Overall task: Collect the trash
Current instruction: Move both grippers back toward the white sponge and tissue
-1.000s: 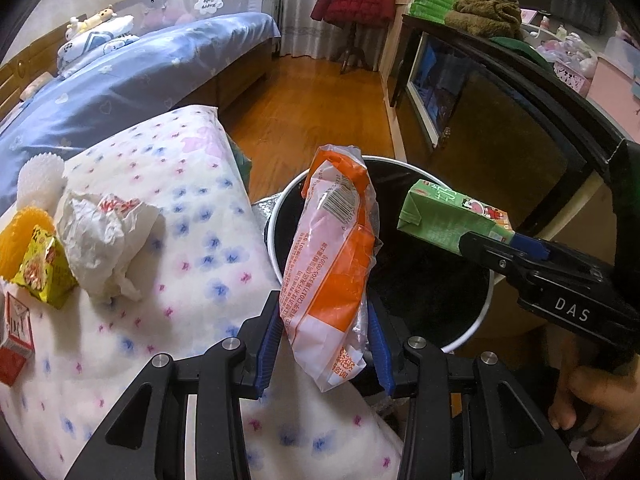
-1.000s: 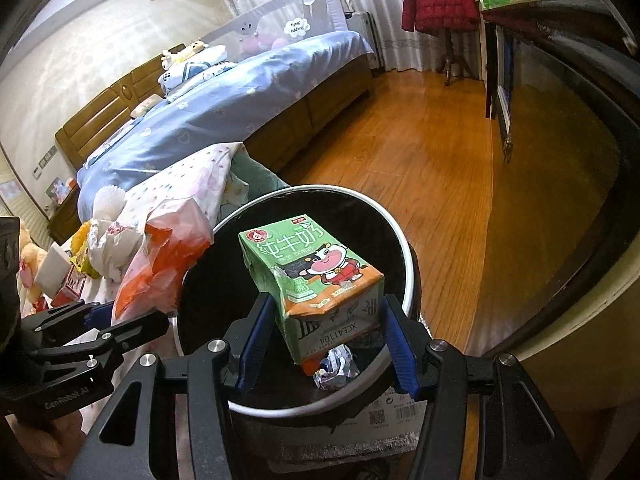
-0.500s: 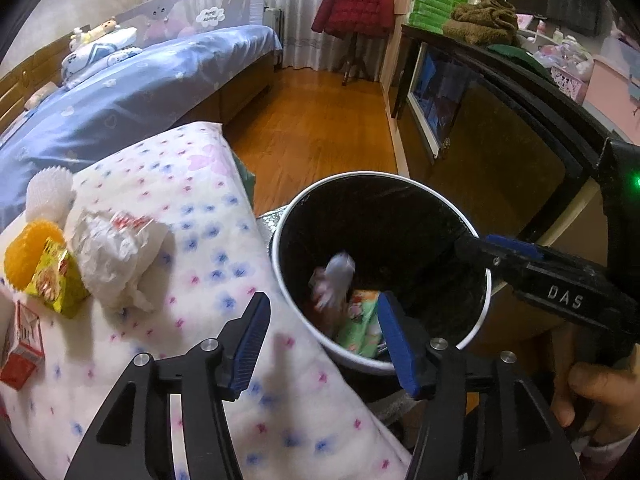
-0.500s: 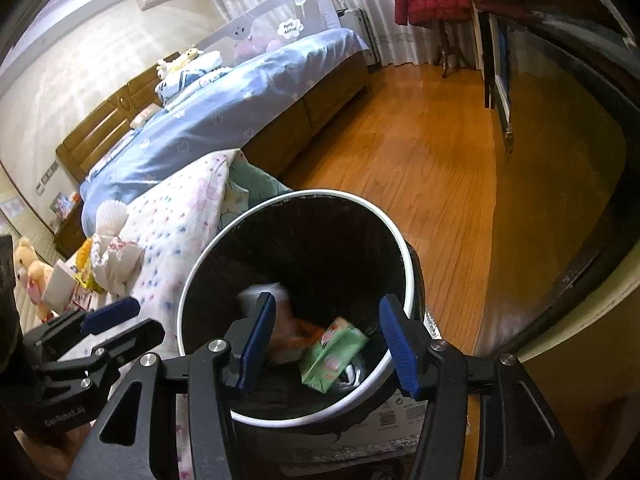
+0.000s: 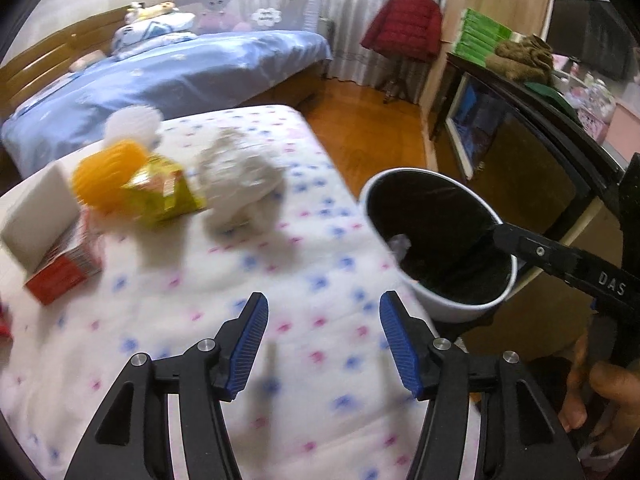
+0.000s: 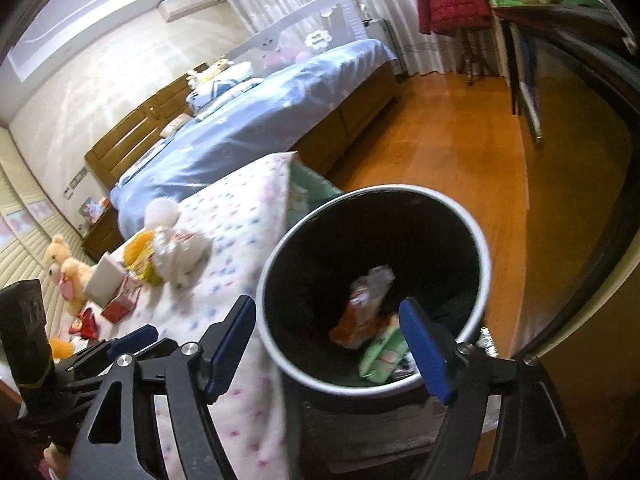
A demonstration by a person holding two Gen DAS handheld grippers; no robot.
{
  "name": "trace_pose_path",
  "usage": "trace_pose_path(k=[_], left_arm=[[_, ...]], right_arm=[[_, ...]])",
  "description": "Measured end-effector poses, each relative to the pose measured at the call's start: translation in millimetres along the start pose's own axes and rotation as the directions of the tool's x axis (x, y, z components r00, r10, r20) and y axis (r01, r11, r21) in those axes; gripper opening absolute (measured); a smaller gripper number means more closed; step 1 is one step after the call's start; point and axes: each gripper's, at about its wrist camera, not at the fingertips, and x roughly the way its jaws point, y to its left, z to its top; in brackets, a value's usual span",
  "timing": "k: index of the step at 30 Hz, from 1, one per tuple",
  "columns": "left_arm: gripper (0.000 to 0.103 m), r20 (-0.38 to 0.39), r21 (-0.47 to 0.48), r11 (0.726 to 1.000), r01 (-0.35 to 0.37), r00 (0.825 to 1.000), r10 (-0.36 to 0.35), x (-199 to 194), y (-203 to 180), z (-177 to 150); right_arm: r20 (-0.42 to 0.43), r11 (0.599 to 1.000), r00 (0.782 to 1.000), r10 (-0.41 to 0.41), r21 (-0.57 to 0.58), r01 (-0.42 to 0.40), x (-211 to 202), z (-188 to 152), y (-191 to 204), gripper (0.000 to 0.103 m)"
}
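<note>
While the bin (image 6: 472,236) already holds an orange-and-white wrapper (image 6: 360,308) and a green carton (image 6: 384,354), the job looks roughly part done, judging by what's left. Bin stands on the floor right against the edge of the spotted blanket (image 5: 304,280).

Left on the blanket, in a cluster well away from the bin: crumpled white paper wad (image 5: 240,180), yellow-green packet (image 5: 164,196) touching it, orange fluffy thing (image 5: 108,176) and white fluffy thing (image 5: 132,124) behind, red-and-white box (image 5: 52,240) nearest the edge. Red wrappers (image 6: 86,326) further out show in the right view. Blurry, so can't tell which of the fluffy items count as trash.

Left gripper (image 5: 320,340): jaws spread wide, empty, hanging over bare blanket, aimed toward the cluster. Touching nothing.

Right gripper (image 6: 326,344): jaws spread wide, empty, framing the near rim of the bin. Touching nothing that I can see.

Next likely pick, my guess: paper wad, closest to the left gripper.
</note>
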Motion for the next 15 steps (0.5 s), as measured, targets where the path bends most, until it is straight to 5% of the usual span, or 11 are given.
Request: trace_pose_path(k=[15], left_arm=[[0.058, 0.025, -0.124, 0.989, -0.085, 0.996, 0.089, -33.9, 70.5, -17.1]], right_arm=[[-0.06, 0.991, 0.995, 0.083, -0.101, -0.089, 33.3, -14.2, 70.8, 0.076]])
